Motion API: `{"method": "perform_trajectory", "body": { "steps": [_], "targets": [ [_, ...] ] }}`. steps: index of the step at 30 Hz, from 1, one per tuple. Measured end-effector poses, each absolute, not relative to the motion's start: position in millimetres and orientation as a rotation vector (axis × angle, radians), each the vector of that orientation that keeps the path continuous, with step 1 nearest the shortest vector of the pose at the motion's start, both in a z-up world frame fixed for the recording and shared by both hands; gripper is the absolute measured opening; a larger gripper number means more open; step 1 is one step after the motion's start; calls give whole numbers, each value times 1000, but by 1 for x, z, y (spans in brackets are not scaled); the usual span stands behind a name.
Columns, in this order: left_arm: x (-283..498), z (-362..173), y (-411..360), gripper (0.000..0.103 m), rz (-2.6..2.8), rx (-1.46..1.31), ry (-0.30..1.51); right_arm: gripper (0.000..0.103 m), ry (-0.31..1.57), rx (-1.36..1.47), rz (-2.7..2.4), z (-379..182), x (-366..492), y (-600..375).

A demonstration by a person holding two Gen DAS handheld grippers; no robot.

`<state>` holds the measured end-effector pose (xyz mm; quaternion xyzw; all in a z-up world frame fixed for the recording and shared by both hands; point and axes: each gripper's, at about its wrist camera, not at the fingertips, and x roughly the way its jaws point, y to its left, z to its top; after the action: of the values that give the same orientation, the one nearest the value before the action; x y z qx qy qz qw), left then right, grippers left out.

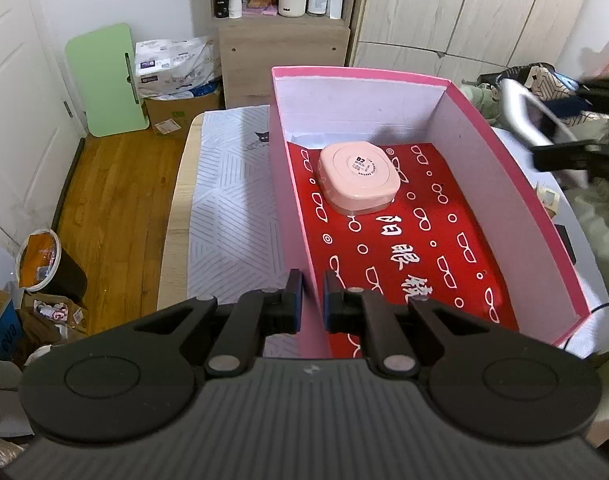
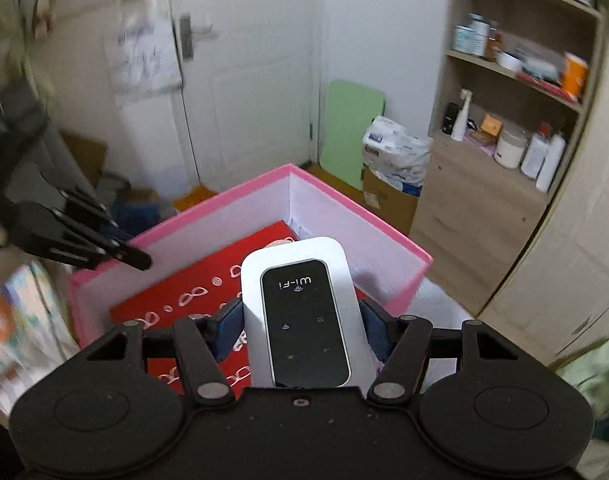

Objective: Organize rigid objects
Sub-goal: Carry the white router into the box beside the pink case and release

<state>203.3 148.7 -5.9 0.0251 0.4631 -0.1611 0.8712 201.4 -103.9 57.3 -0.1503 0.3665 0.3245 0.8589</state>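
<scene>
Pink box point(image 1: 504, 184) wall clamped by left gripper point(image 1: 313, 296) at lower centre, white Wi-Fi device point(image 2: 304, 316) gripped by right gripper point(image 2: 300, 326), pink case point(image 1: 356, 176) seen inside box.

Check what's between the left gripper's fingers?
The pink box's near side wall: the left gripper is shut on it, one finger outside, one inside. Left wrist view shows it.

I see my right gripper point(image 1: 560, 128) only as a blur at the frame edge; the Wi-Fi router point(image 2: 304, 320) hides the pink case point(image 2: 278, 243).
</scene>
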Motion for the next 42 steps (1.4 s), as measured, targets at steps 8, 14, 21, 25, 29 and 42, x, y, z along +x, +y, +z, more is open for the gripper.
{"method": "perform_trajectory", "body": {
  "steps": [8,14,21,25,29,42],
  "targets": [
    [206,-7,154,9,-349,21,978,66,948,-606,536,7,266,-39],
    [207,-8,158,10,-370,-8,983,39,1025,-687,497,-22,293,-15],
    [209,-7,162,11,-392,-30,992,39,1013,-636,447,-24,292,-14],
    [211,-7,164,11,-397,-43,997,45,953,-734,485,-30,270,-14],
    [215,-8,166,11,-397,-57,1007,63,949,-736,632,-27,250,-21],
    [213,-11,169,10,-340,-121,999,69,647,-121,506,35,140,-168]
  ]
}}
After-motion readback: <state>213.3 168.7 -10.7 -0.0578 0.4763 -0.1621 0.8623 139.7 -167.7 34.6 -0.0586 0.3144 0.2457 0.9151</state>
